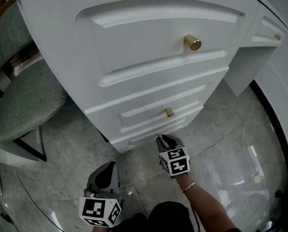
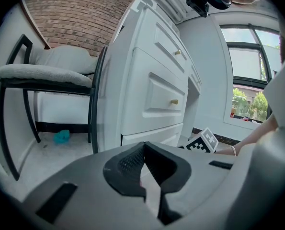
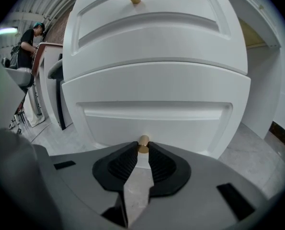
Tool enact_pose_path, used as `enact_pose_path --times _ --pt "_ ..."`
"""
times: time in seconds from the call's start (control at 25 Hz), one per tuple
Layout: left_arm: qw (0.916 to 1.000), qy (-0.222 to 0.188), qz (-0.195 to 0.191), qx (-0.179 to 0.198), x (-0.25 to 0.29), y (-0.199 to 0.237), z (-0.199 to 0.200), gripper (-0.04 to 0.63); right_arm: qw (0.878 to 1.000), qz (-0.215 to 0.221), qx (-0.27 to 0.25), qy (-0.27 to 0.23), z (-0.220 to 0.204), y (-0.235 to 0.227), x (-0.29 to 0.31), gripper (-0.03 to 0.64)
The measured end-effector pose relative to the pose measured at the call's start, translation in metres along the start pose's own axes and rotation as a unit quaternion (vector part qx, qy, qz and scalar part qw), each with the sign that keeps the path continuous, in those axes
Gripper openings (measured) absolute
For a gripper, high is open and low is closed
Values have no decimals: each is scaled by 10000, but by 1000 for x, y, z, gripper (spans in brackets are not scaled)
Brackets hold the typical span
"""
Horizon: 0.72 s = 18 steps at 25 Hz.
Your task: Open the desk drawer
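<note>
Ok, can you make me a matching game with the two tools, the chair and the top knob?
Things:
1. right tool
2. left tool
3. chair
4. top knob

States:
A. shut, holding nothing
B. gold, nothing touching it
C. shut on the bottom knob
D. grey-green seat, beside the desk

Pairs: 1-C, 2-A, 3-D, 4-B

The table (image 1: pixel 56 37) has drawers (image 1: pixel 148 37) stacked one above another in its front. A chair (image 1: pixel 27 100) stands to the table's left. The right tool (image 1: pixel 161 138) is at the lowest drawer (image 3: pixel 152 116), whose knob (image 3: pixel 142 144) sits between its jaws. The left tool (image 1: pixel 110 168) hangs lower left, apart from the table, over the floor (image 1: pixel 221 144).
</note>
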<state>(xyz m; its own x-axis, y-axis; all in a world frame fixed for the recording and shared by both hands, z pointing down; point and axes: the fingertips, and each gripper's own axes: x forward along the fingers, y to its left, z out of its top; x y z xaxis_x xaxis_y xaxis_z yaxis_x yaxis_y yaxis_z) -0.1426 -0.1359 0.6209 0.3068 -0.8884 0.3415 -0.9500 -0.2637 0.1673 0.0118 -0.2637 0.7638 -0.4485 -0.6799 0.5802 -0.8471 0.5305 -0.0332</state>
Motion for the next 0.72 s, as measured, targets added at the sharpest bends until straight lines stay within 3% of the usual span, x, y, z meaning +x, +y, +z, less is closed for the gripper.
enact_pose_path --times 0.72 --pt "9997 -165 -52 151 -15 -13 20 9 9996 203 165 -60 -40 11 -57 67"
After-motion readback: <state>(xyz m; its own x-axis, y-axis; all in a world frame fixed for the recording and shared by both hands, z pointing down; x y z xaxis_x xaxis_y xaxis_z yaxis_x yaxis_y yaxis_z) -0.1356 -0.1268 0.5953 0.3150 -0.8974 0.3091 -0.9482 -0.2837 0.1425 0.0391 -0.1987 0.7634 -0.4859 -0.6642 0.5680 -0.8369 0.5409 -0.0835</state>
